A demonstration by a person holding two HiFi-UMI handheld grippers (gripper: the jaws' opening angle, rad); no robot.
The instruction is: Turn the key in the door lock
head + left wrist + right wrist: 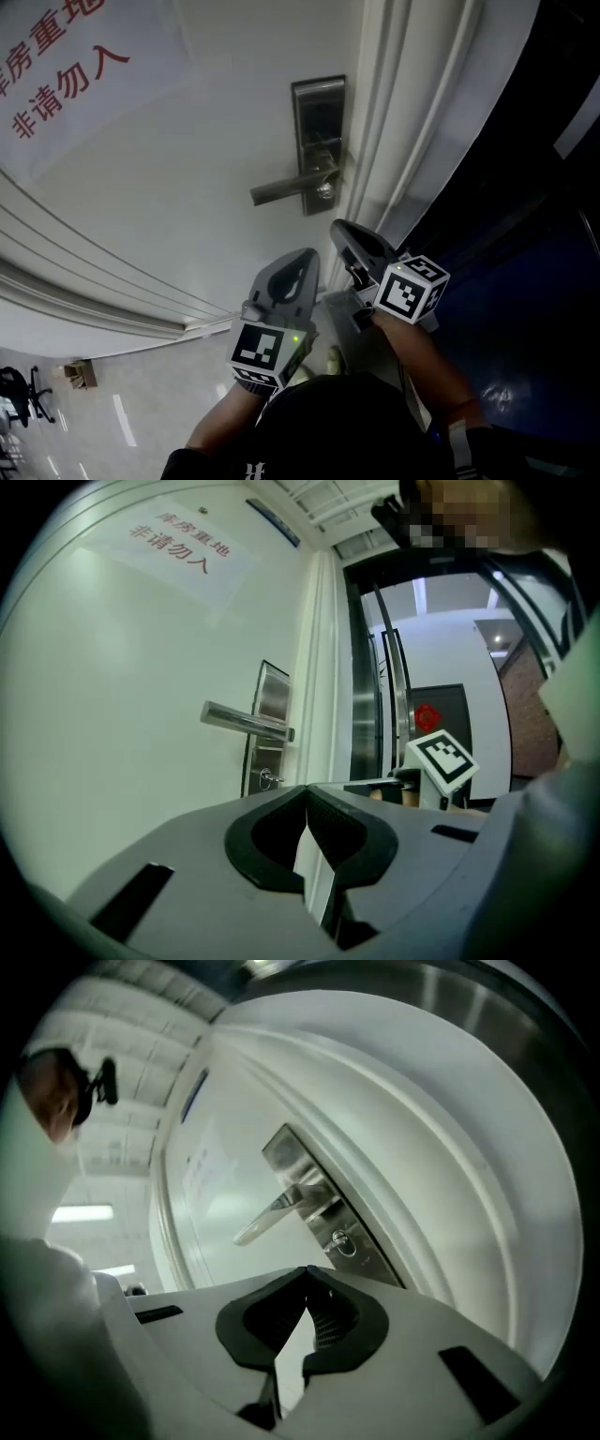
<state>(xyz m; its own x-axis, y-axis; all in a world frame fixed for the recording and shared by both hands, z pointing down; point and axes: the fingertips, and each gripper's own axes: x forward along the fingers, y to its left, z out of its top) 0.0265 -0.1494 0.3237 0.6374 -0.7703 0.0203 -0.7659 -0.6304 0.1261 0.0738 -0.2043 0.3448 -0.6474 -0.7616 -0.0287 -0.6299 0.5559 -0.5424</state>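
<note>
Left claw (305, 791) and right claw (307, 1272) were closed tip-to-tip, empty. Open air separated both from the small metal key (325, 191) in the silver lock (317, 122).

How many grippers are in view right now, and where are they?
2. The left gripper sits below the handle; the right gripper is beside it, just under the key. Both shut, empty.

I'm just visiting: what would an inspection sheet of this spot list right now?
Surface: white door, no table.
Job's things: metal lock plate with lever handle; apparent key in the cylinder below it.
Clutter: nothing seen.
Grippers: left gripper and right gripper both short of the lock, fingers together, empty.
Cables: nothing seen.
Surroundings: red-lettered sign on the door; office chair on the floor.
</note>
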